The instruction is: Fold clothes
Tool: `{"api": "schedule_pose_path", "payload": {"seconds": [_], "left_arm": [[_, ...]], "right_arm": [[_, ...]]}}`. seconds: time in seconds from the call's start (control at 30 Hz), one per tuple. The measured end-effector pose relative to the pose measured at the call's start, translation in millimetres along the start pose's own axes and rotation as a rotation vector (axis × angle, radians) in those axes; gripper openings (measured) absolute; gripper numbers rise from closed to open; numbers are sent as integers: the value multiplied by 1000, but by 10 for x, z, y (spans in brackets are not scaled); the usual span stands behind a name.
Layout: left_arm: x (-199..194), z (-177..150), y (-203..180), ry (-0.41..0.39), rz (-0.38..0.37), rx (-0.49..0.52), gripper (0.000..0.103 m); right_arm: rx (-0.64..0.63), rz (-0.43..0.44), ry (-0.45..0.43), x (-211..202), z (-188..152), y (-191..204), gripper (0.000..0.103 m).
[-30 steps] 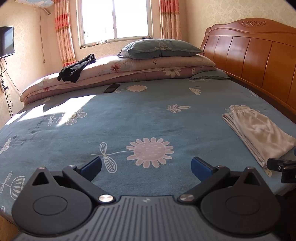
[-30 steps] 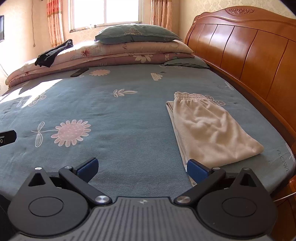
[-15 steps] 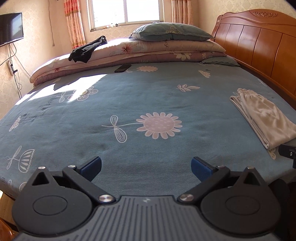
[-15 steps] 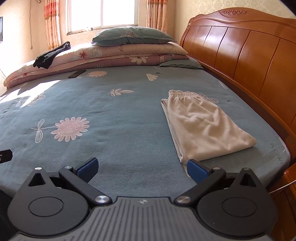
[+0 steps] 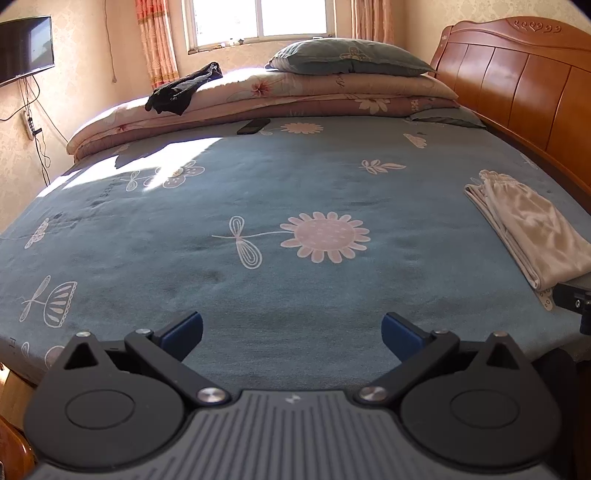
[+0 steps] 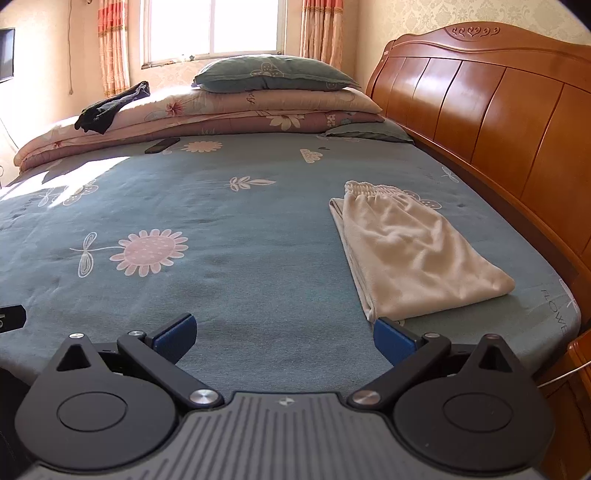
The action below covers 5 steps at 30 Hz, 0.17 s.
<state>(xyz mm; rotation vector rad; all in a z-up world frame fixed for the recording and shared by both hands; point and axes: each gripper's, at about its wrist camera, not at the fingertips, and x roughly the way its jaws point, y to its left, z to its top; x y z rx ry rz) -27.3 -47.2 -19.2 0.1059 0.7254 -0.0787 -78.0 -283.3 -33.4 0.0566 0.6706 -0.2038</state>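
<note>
Both the left gripper (image 5: 291, 334) and the right gripper (image 6: 282, 334) hang spread and empty over the bed (image 6: 240, 221), the folded cream garment (image 6: 413, 254) lying at right of frame beside the headboard (image 6: 498, 110).

Sunlight pours through the window (image 5: 264, 16) between striped curtains (image 5: 157, 40), landing bright on the far corner of the blue floral bed (image 5: 280, 192). A carved wooden headboard (image 6: 491, 96) runs along the right, folded quilts (image 6: 229, 110) and a green pillow (image 6: 273, 74) stack against patterned beige wallpaper, and a television (image 5: 26, 48) hangs left.
</note>
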Motion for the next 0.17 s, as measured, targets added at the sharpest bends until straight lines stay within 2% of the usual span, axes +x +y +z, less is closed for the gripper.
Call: {"api": "schedule_pose_path", "payload": {"seconds": [0.17], "left_arm": [[16, -8, -9, 5, -1, 0, 102]], "right_arm": [[5, 0, 5, 13, -1, 2, 103]]}}
